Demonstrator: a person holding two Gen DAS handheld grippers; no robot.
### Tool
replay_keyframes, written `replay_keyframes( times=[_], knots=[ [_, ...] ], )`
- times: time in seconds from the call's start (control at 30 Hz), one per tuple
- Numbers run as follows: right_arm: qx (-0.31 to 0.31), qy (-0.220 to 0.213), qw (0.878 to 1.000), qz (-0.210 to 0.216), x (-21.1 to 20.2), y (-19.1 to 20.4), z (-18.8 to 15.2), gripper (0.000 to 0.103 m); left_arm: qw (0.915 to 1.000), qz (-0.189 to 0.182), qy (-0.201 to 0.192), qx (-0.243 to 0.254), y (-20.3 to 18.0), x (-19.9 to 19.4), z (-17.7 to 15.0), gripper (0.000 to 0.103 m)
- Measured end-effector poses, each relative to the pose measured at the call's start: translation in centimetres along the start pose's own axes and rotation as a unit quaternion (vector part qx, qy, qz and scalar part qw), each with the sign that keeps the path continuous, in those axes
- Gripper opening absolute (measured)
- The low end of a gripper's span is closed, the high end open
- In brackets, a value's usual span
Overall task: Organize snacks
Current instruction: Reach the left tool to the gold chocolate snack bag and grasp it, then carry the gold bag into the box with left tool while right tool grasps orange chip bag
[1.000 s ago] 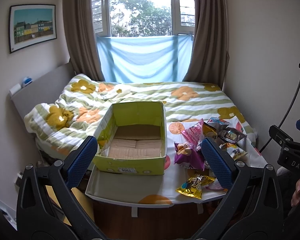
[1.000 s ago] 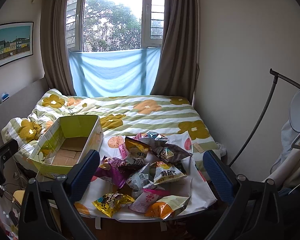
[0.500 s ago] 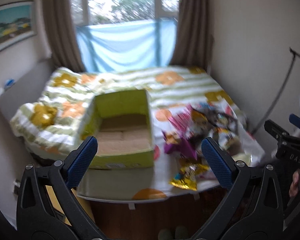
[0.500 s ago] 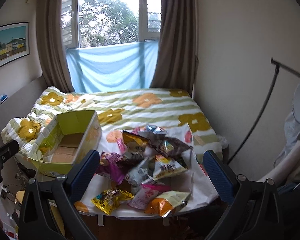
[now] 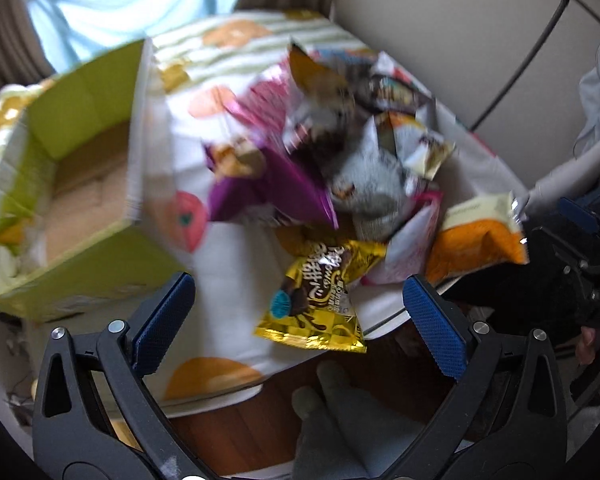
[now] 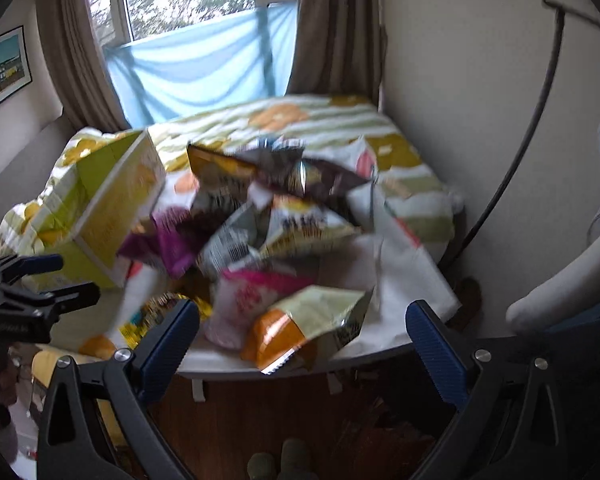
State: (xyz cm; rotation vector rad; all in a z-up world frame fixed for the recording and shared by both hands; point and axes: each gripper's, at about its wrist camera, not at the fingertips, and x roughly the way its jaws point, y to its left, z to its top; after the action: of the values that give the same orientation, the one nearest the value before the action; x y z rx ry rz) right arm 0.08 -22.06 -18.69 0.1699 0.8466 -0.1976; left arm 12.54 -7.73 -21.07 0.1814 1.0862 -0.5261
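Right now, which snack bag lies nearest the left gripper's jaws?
The shiny gold foil bag, alone at the pile's near edge, just ahead of the open left gripper.

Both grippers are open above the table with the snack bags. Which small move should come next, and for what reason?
Probably lower the left gripper onto the gold foil snack bag and close on it. Its jaws stand wide open, holding nothing, and that bag lies between them, nearest at the table edge, apart from the heap. The green cardboard box sits open just to the left, seemingly with no snacks in it. The right gripper, also open, faces the orange and cream bag.
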Motion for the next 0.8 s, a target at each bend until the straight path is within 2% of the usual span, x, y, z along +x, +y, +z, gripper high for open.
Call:
replay_keyframes(
  times=[0.13,0.23,0.4,0.47,0.53,0.7,0.8],
  knots=[
    [-0.027,0.021,0.999,0.028,3.3,-0.6,-1.4,0.103,0.9991,-0.015,0.038,-0.011,0.1,4.3,-0.3,0.103],
    [-0.053,0.031,0.997,0.046,5.2,-0.5,-2.2,0.103,0.9983,-0.011,0.058,-0.003,-0.4,6.7,-0.7,0.102],
    [-0.080,0.040,0.995,0.041,7.6,-0.2,-2.6,0.103,0.9965,-0.010,0.083,-0.012,-0.4,9.2,-1.0,0.096],
    [-0.083,0.042,0.995,0.044,8.0,-0.4,-2.6,0.103,0.9958,-0.008,0.090,-0.017,-0.2,9.9,-1.2,0.091],
    [-0.079,0.047,0.995,0.048,8.5,-0.7,-2.6,0.103,0.9950,-0.011,0.097,-0.020,-0.1,10.7,-1.4,0.074],
    [-0.071,0.058,0.994,0.054,9.7,-1.4,-2.4,0.101,0.9949,-0.013,0.099,-0.016,-0.2,11.8,-2.0,0.065],
    [-0.067,0.061,0.994,0.062,10.1,-1.9,-2.3,0.093,0.9950,-0.014,0.099,-0.011,-0.3,11.6,-2.4,0.061]
  ],
)
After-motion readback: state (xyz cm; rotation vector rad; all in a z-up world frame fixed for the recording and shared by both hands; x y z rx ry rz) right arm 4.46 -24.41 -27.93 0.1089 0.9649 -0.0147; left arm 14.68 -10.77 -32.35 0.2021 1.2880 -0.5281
